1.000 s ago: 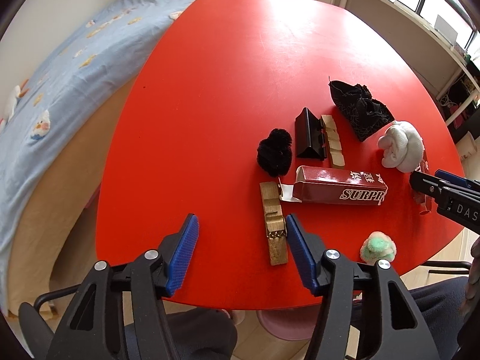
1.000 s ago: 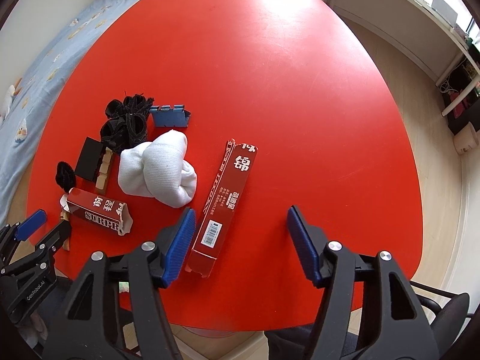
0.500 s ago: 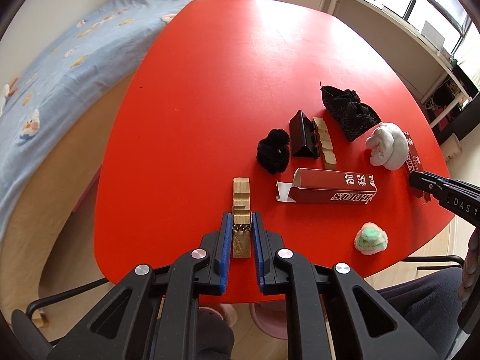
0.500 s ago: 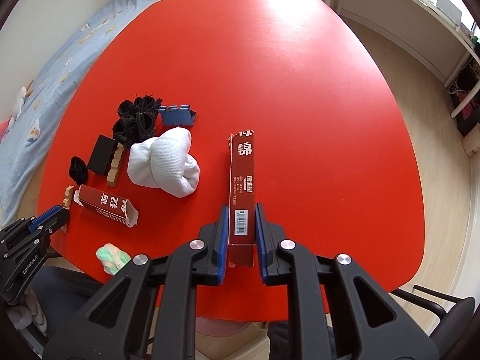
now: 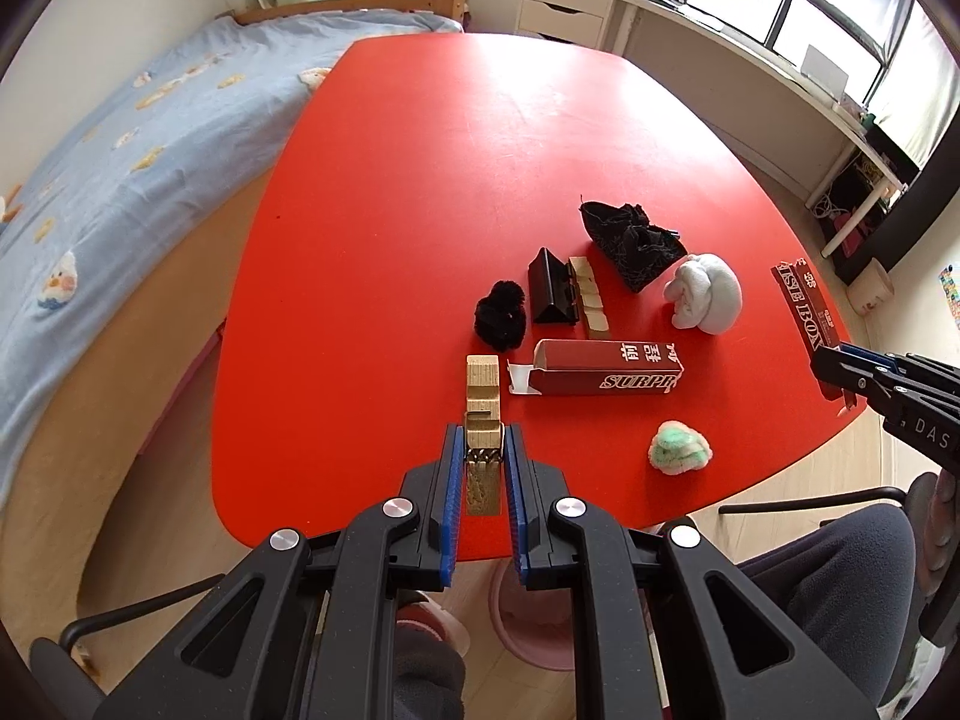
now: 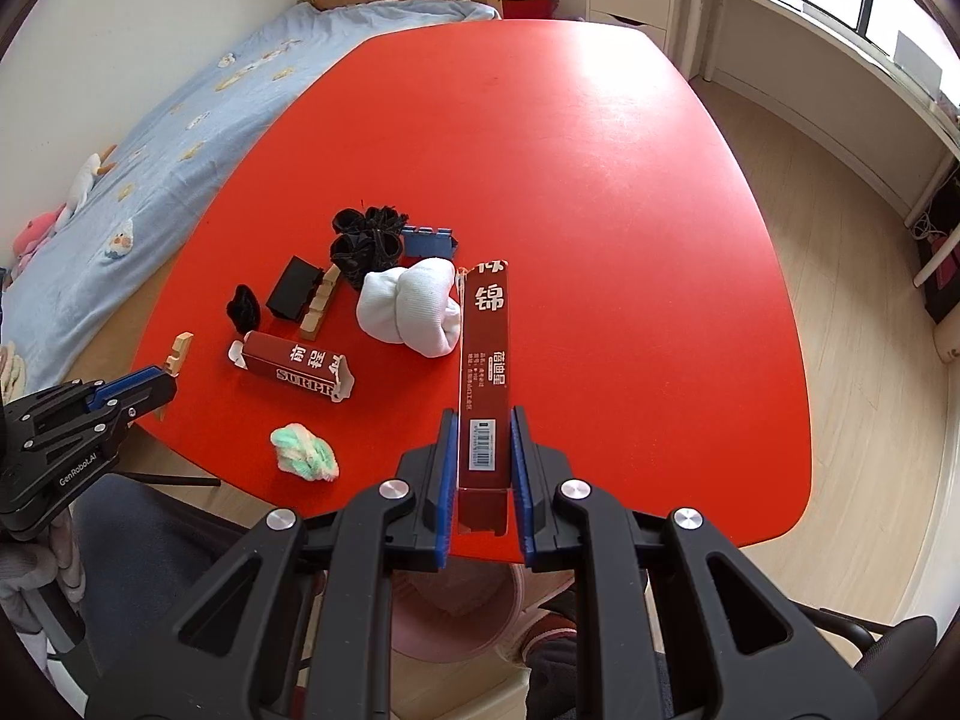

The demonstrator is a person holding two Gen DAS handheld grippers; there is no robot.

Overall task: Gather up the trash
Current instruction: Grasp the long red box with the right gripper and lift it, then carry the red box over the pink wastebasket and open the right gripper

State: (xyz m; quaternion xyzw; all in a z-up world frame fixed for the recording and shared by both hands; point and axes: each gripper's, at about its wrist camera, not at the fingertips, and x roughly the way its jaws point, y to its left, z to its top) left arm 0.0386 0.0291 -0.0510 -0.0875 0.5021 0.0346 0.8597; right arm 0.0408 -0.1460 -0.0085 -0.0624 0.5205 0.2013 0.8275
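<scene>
The long box (image 6: 485, 372) was an empty red carton with an open end, by its look light and thin-walled, so a hard squeeze would likely crush it and a loose one might let its glossy faces slip; a hold across the narrow width near one end suited it, though the far end could droop or swing. The right gripper (image 6: 483, 450) had exactly that hold: its jaws were pressed in on the box's near end, beside the barcode, with the rest of the box reaching out over the table (image 6: 600, 180) past the white sock (image 6: 411, 306). The gold piece (image 5: 482, 420) was a small stepped strip, seemingly stiff card or foil, light and flat, best pinched across its width. The left gripper (image 5: 483, 456) pinched it so at its near end, jaws drawn almost together on it, the far end pointing toward the black pom (image 5: 501, 315). Whether either piece was clear of the table I could not tell for sure. Left lying on the table were the short box (image 5: 600, 366) marked SURPR, the green-white ball (image 5: 680, 447), a black wedge (image 5: 549, 294), a tan strip (image 5: 591, 297) beside it, and black mesh (image 5: 630, 237). A pink bin (image 6: 462, 612) showed under the table's near edge, probably where the trash belonged.
</scene>
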